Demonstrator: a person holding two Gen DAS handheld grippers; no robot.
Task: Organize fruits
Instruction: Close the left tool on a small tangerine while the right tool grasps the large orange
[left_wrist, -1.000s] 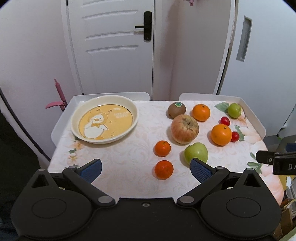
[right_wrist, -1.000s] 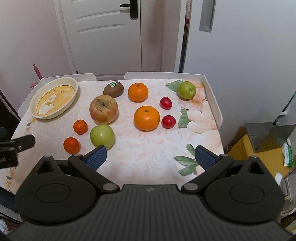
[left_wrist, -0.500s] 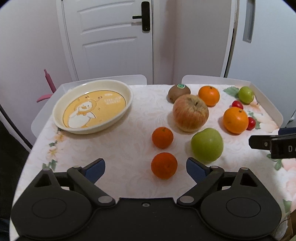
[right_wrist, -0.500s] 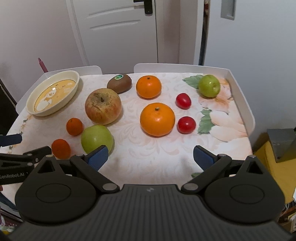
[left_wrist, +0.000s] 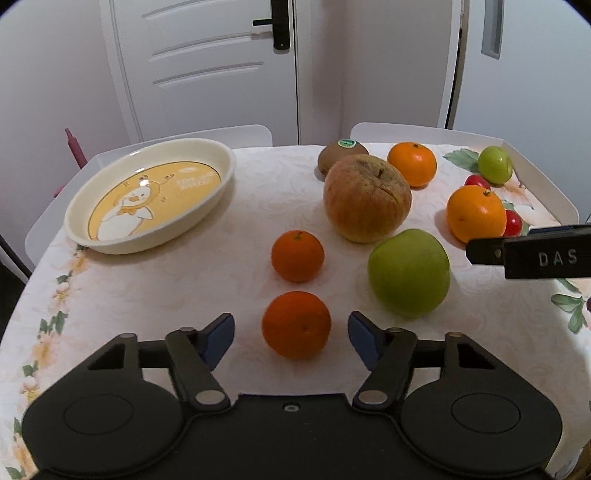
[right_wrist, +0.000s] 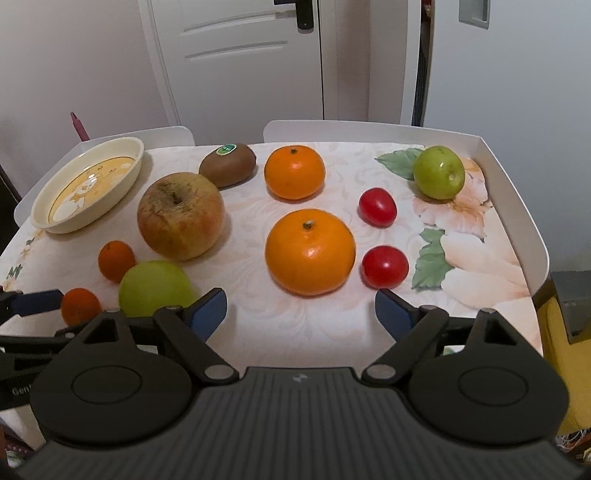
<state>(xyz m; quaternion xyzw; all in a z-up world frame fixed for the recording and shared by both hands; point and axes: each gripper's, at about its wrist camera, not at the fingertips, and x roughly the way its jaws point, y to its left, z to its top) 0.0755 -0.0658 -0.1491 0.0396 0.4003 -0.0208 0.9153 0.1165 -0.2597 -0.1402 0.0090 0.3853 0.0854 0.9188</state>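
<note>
Fruit lies on a floral tablecloth. My left gripper (left_wrist: 291, 332) is open, its blue pads either side of a small tangerine (left_wrist: 296, 325) without touching it. Beyond lie a second tangerine (left_wrist: 297, 256), a green apple (left_wrist: 409, 272), a big russet apple (left_wrist: 367, 202), a kiwi (left_wrist: 341, 155) and oranges (left_wrist: 475, 213). An empty cream duck dish (left_wrist: 147, 192) sits at the far left. My right gripper (right_wrist: 300, 312) is open just before a large orange (right_wrist: 310, 252), with two red tomatoes (right_wrist: 385, 266) to its right.
White raised tray walls (right_wrist: 517, 206) rim the table's right and back edges. A small green apple (right_wrist: 439, 172) sits at the far right corner. A white door (left_wrist: 207, 66) stands behind. A yellow box (right_wrist: 569, 369) lies beyond the right edge.
Both grippers have moved forward and lower toward the fruit. The left now straddles the near tangerine; the right has closed in on the large orange.
</note>
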